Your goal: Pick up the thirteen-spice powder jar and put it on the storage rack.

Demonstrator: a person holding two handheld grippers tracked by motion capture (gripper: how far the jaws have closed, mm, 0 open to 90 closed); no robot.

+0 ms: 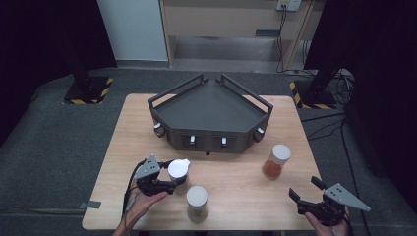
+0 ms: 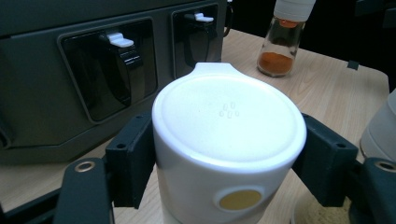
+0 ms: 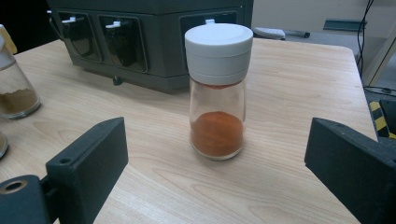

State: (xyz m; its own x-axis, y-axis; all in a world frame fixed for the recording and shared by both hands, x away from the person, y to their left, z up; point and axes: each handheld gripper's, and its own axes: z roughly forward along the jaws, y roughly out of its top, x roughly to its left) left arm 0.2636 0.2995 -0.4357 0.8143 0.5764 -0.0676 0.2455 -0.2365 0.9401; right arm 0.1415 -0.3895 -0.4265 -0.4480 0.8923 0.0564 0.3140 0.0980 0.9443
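With the left gripper clamped on the white-lidded jar just in front of the dark rack, lift it straight (no tilting), while the right gripper, jaws wide and empty, waits short of the orange spice jar.

Light wooden desk here, with a dark grey angular rack at the back, an orange spice jar to the right, and two white-capped jars up front.
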